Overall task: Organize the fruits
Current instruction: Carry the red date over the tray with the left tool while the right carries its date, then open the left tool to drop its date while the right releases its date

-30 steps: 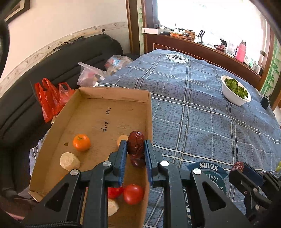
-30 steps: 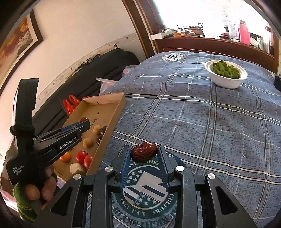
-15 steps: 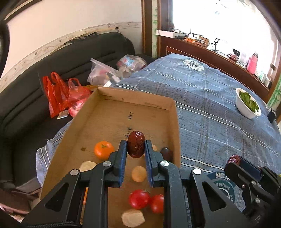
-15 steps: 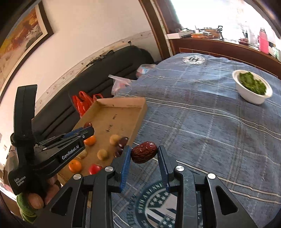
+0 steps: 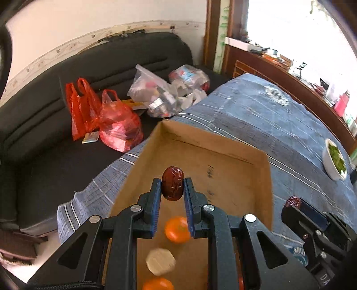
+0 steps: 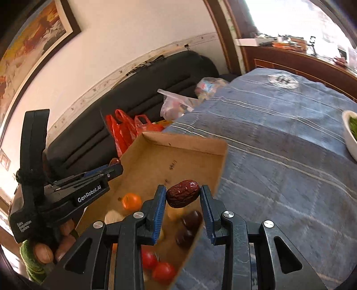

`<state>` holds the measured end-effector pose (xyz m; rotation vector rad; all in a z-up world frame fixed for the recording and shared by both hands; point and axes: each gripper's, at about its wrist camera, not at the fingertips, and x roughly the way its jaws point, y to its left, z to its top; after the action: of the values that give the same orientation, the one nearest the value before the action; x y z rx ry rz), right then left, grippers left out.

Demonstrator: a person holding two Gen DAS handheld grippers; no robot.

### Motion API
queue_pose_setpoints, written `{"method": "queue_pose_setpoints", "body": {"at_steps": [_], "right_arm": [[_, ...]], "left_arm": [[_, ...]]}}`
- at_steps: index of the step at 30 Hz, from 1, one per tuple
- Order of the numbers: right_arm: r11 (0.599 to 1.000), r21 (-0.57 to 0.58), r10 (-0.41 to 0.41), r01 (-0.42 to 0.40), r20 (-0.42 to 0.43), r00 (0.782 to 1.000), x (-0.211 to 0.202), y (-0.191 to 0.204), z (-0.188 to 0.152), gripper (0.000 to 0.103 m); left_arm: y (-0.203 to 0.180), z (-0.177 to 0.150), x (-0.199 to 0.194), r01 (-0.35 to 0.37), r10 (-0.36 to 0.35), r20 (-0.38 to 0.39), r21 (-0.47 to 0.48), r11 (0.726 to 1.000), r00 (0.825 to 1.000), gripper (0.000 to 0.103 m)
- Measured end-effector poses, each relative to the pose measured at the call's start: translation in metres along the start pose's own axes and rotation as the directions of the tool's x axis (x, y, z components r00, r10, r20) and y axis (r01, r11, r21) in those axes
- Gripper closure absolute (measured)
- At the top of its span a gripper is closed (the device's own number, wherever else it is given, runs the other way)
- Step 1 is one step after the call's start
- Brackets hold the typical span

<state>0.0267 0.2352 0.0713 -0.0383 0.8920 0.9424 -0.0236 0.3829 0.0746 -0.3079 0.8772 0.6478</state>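
Left wrist view: the left claw [image 5: 173, 189] pinches a red date [image 5: 173, 184] upright above the cardboard box [image 5: 266, 189], which holds two tangerines [image 5: 177, 229] and a pale peeled fruit [image 5: 160, 261] and lies on the blue plaid tabletop [image 5: 267, 125], red bags [image 5: 104, 118] on the sofa beyond. Right wrist view: the right claw [image 6: 183, 196] pinches a second date [image 6: 183, 193] sideways over the box's [image 6: 178, 142] near right edge, with tomatoes [image 6: 162, 272] and dark dates [image 6: 189, 225] lying inside below it, and the left claw [image 6: 113, 166] at the left side holding its own date.

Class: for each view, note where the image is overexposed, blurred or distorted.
Left wrist view: window blown out white, lowest orange smeared, fisheye bends the wall trim. Right wrist view: window overexposed, tomatoes soft, picture frame curved near the edge.
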Motion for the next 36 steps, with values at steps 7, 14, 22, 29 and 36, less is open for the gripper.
{"method": "queue_pose_setpoints", "body": {"at_steps": [7, 14, 22, 29, 36], "right_arm": [[0.999, -0.036, -0.009, 0.007, -0.077, 0.997, 0.053, 0.010, 0.011, 0.072], [0.997, -0.068, -0.032, 0.023, -0.147, 0.989, 0.088, 0.013, 0.001, 0.072], [0.995, -0.100, -0.048, 0.029, -0.185, 0.982, 0.100, 0.016, -0.004, 0.070], [0.995, -0.096, -0.045, 0.027, -0.186, 0.982, 0.095, 0.014, -0.006, 0.064], [0.995, -0.100, -0.040, 0.024, -0.164, 0.986, 0.069, 0.013, -0.009, 0.055]], "left_arm": [[0.002, 0.006, 0.036, -0.022, 0.022, -0.081, 0.002, 1.000, 0.996, 0.085], [-0.008, 0.003, 0.059, -0.037, 0.042, -0.152, 0.035, 0.999, 0.987, 0.085], [-0.012, 0.001, 0.068, -0.046, 0.054, -0.199, 0.041, 0.998, 0.979, 0.084], [-0.007, -0.004, 0.052, -0.047, 0.052, -0.165, 0.034, 0.998, 0.985, 0.061], [-0.003, -0.017, 0.024, -0.053, 0.056, -0.128, 0.031, 0.998, 0.990, 0.053]]}}
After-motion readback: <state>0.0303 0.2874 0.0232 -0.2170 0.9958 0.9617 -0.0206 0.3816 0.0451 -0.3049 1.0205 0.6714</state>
